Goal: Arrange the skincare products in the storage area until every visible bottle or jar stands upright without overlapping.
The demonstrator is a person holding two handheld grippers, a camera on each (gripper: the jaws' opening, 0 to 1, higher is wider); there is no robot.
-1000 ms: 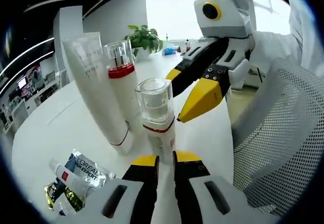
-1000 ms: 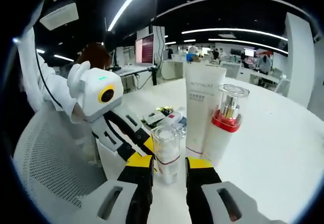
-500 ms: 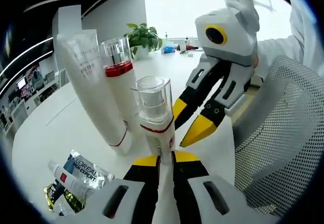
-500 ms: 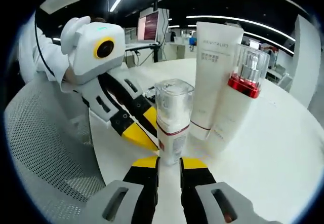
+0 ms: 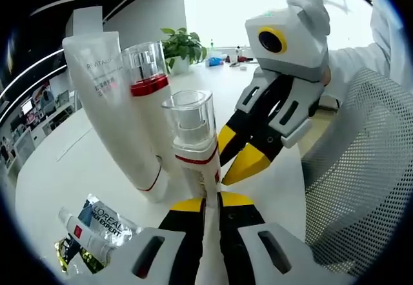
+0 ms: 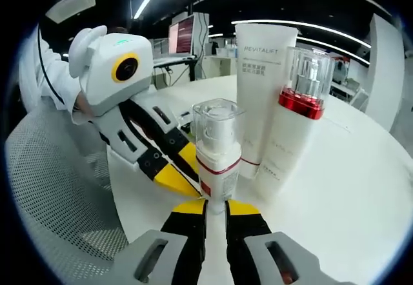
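A small white pump bottle [image 5: 193, 144] [image 6: 216, 149] with a clear cap and a red band stands upright on the white table [image 5: 58, 169]. My left gripper [image 5: 211, 202] has its jaws drawn almost together at the bottle's base. Opposite it, my right gripper [image 6: 216, 207] is just as narrow at the same base. Each shows in the other's view, beside the bottle: right gripper [image 5: 235, 159], left gripper [image 6: 181, 169]. Behind stand a white Revitalift tube [image 5: 110, 104] [image 6: 261, 85] and a tall white bottle [image 5: 151, 104] [image 6: 297, 117] with a red collar, close together.
Shiny L'Oreal sachets [image 5: 106, 220] and a small white tube [image 5: 80, 228] lie flat near the table's edge. A grey mesh chair [image 5: 361, 175] [image 6: 58, 188] stands against the table. A potted plant [image 5: 184, 45] is at the far side. A person's white sleeve [image 5: 361, 59] holds the right gripper.
Both grippers' jaws have narrowed and come in to the small bottle's base. The right gripper has dropped from above the bottle to beside it.
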